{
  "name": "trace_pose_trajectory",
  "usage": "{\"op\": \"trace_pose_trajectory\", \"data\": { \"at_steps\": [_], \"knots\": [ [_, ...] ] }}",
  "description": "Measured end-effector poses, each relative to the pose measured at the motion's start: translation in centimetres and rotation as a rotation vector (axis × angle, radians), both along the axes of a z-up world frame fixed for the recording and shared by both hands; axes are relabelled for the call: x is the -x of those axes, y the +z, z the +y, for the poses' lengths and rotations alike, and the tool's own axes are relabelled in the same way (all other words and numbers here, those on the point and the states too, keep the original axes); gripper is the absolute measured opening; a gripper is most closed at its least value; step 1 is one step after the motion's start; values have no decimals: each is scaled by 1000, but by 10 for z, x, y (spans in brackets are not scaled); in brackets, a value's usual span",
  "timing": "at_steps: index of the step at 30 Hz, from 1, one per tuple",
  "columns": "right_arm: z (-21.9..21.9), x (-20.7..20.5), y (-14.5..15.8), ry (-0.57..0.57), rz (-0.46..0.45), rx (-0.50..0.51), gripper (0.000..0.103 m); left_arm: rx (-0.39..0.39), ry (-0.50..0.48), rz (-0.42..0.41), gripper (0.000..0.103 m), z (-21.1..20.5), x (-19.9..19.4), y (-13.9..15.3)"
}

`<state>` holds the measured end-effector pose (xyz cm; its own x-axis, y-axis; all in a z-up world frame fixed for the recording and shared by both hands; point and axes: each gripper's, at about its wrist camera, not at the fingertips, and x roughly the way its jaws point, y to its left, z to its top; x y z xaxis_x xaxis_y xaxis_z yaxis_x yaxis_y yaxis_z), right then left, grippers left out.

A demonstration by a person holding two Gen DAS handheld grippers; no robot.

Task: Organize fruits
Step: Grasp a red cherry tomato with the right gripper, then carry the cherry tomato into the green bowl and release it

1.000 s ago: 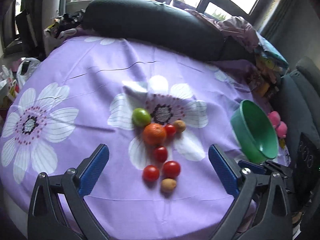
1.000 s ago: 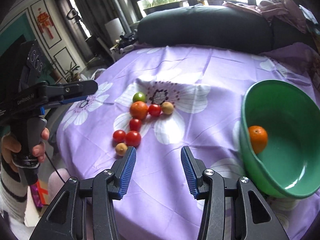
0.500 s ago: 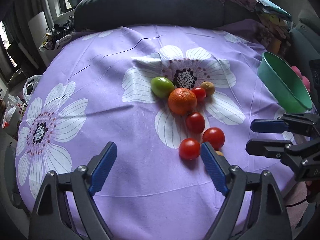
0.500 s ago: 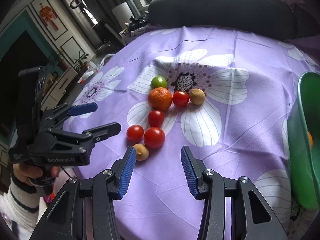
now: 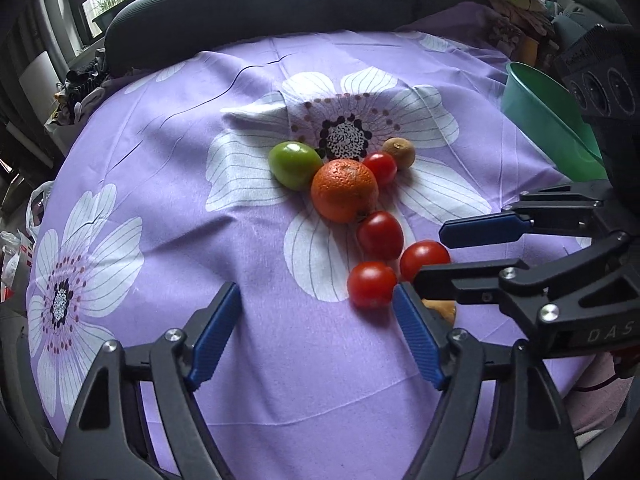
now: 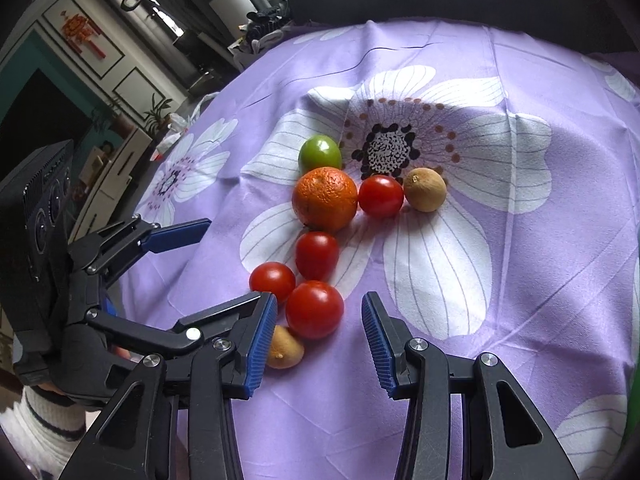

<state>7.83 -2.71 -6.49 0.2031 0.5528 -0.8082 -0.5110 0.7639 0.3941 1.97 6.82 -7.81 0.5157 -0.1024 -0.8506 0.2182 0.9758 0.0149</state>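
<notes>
Fruits lie in a cluster on the purple flowered cloth [image 5: 168, 184]: an orange [image 5: 344, 189], a green tomato [image 5: 294, 164], several red tomatoes [image 5: 379, 235] and two brown kiwis [image 5: 398, 153]. My left gripper [image 5: 318, 328] is open and empty, just short of the nearest red tomato [image 5: 371, 284]. My right gripper [image 6: 319, 330] is open, its jaws either side of a red tomato [image 6: 314, 309], with a kiwi [image 6: 283, 348] by its left finger. The green bowl [image 5: 548, 124] stands at the right.
A dark cushion [image 5: 256, 4] lies along the far side of the table. Cluttered bags and clothes [image 5: 516, 12] sit behind the bowl. The right gripper [image 5: 480, 248] reaches in from the right in the left wrist view. Cabinets [image 6: 100, 92] stand beyond the table's left edge.
Both grippers have moved in close to the fruit cluster. The right gripper has swung left away from the bowl and now brackets a red tomato. Both stay open.
</notes>
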Motion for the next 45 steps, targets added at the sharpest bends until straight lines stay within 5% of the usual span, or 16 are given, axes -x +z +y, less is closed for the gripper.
{"op": "trace_pose_trajectory", "data": {
  "at_steps": [7, 15, 23, 28, 31, 34, 45],
  "knots": [
    [4, 0, -3, 22, -22, 43, 47, -36, -21, -72, 67, 0, 7, 7],
    [2, 0, -5, 23, -43, 54, 47, 74, -118, -137, 66, -3, 9, 24],
    [1, 0, -8, 41, -57, 71, 41, 139, -116, 13, 56, -3, -8, -3],
    [3, -3, -8, 44, -64, 77, 41, 136, -96, 24, 48, -3, -13, -7],
    [7, -3, -8, 55, -79, 93, 41, 119, -94, 52, 28, -6, -14, -12],
    [8, -3, -9, 60, -82, 90, 34, 106, -93, 44, 27, -8, -10, -12],
    [-10, 4, 3, 19, -88, 21, 34, 119, -76, 13, 27, -23, -2, 7]
  ]
}}
